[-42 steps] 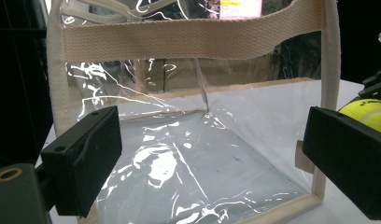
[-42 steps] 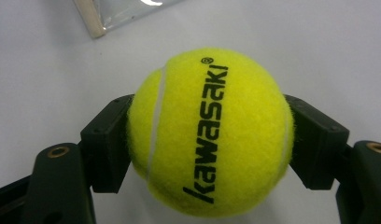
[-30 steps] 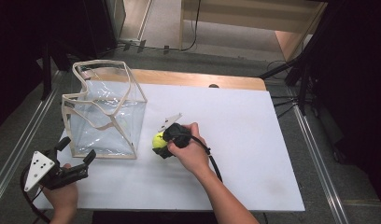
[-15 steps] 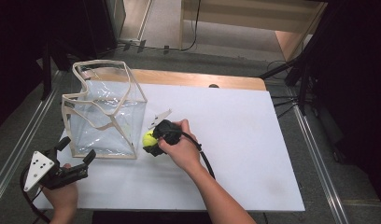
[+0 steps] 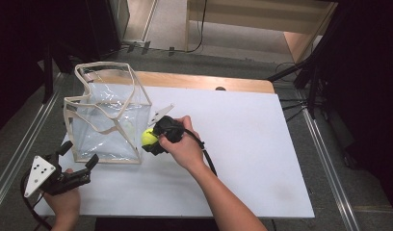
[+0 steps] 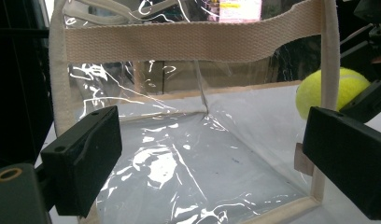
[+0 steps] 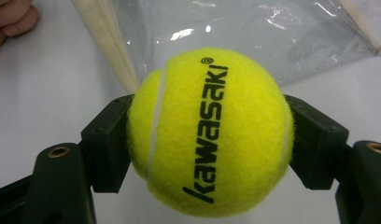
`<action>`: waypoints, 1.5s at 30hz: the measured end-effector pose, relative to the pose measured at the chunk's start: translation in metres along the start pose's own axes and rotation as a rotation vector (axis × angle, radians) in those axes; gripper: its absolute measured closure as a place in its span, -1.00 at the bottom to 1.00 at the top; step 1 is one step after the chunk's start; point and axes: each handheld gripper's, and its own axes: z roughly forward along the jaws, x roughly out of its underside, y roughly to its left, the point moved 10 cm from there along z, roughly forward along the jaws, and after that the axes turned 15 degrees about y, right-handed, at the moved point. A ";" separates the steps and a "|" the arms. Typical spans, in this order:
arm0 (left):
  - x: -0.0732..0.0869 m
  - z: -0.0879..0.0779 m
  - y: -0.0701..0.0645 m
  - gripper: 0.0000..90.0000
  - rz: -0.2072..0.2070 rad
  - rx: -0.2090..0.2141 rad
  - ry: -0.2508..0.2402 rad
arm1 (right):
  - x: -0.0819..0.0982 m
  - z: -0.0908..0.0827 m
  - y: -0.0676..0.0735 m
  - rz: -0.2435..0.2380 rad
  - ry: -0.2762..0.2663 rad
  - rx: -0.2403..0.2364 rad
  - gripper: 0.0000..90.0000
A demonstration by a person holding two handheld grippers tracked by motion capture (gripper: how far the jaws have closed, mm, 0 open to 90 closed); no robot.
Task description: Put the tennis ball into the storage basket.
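Ball (image 5: pixel 148 137) half hidden behind right gripper (image 5: pixel 153 142) from above, just right of bag (image 5: pixel 108 120), clear of table (image 5: pixel 262 159); lower edge cut off in right gripper view. Clamped on ball (image 7: pixel 209 133), both pads pressing its sides. Left gripper (image 5: pixel 76 166) near left, spread wide, grasping nothing, facing bag (image 6: pixel 188 140).
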 end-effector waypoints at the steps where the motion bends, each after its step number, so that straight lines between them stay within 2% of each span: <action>1: 0.000 0.000 0.000 -0.88 0.000 0.000 0.000 | 0.000 0.000 0.000 0.000 0.000 0.000 -0.46; 8: 0.000 0.000 0.000 -0.88 0.000 0.001 0.001 | -0.010 -0.014 -0.002 -0.022 -0.015 -0.003 -0.46; 14: 0.000 0.000 0.000 -0.88 -0.001 0.001 -0.001 | -0.018 -0.029 -0.004 -0.014 -0.019 -0.012 -0.46; 24: 0.000 0.001 0.000 -0.88 -0.002 0.002 -0.002 | -0.033 -0.051 -0.008 -0.032 -0.038 -0.011 -0.46; 40: 0.000 0.001 0.000 -0.88 -0.001 0.003 0.003 | -0.055 -0.076 -0.010 -0.054 -0.060 -0.012 -0.46; 45: 0.000 0.001 0.000 -0.88 -0.001 0.003 0.003 | -0.060 -0.082 -0.011 -0.040 -0.071 -0.023 -0.46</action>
